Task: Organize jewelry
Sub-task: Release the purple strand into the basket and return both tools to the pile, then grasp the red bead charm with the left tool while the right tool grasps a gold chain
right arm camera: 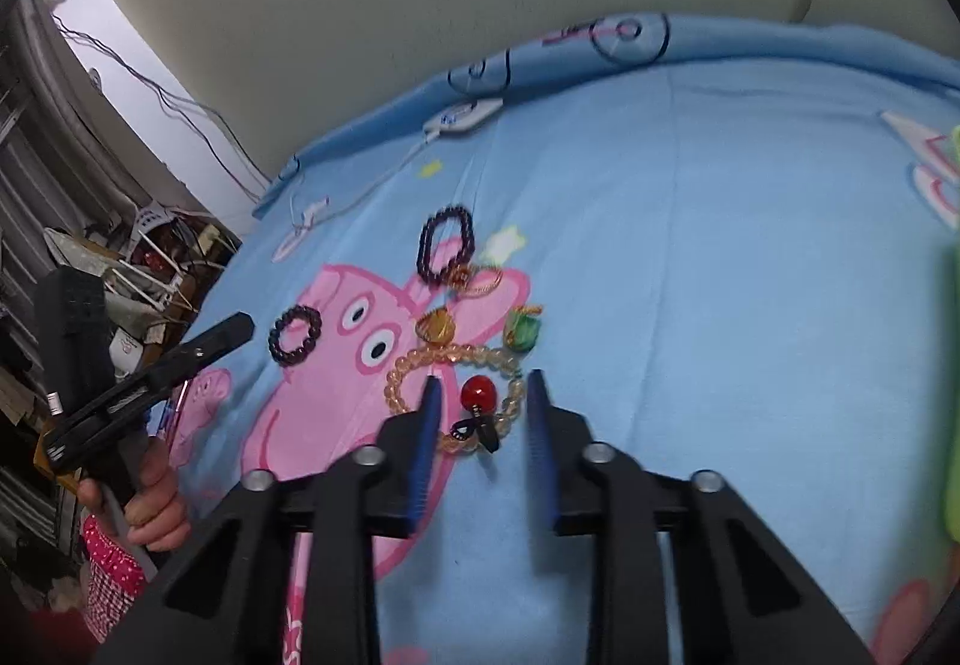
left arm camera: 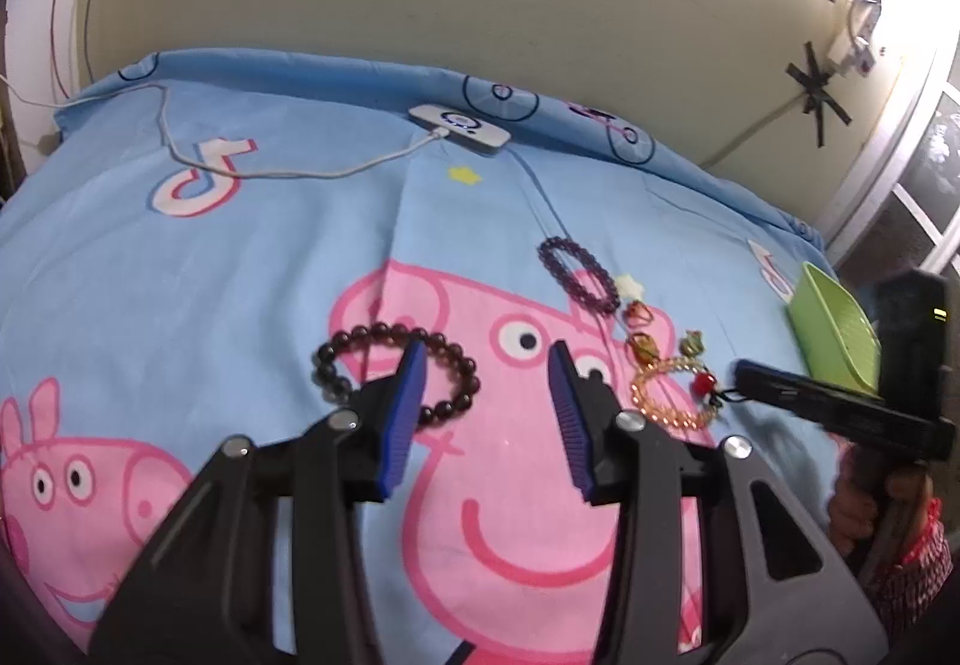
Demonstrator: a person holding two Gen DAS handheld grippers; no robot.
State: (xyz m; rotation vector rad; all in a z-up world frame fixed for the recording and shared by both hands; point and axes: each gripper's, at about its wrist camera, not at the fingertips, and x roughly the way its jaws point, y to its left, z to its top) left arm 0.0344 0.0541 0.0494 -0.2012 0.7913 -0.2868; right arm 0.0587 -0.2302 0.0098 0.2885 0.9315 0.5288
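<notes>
Step in hand: approach for pickup. The left gripper (left arm camera: 489, 353) hovers with its jaws half apart and empty over the dark bead bracelet (left arm camera: 336, 365), which lies near-left on the bedsheet (left arm camera: 270, 257). The right gripper (right arm camera: 480, 383) has its jaws apart astride the amber bead bracelet (right arm camera: 414, 359), not yet pinching it. Next, each gripper must descend, close on one strand, and carry it, probably to the green tray (left arm camera: 834, 329) at far right.

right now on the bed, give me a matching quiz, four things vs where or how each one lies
1 dark bead bracelet
2 purple bracelet
3 golden bracelet
4 green tray

a at the right edge of the sheet
b carries a red bead
c farthest back, beside a white star
d leftmost, apart from the rest

Pairs: 1-d, 2-c, 3-b, 4-a
</notes>
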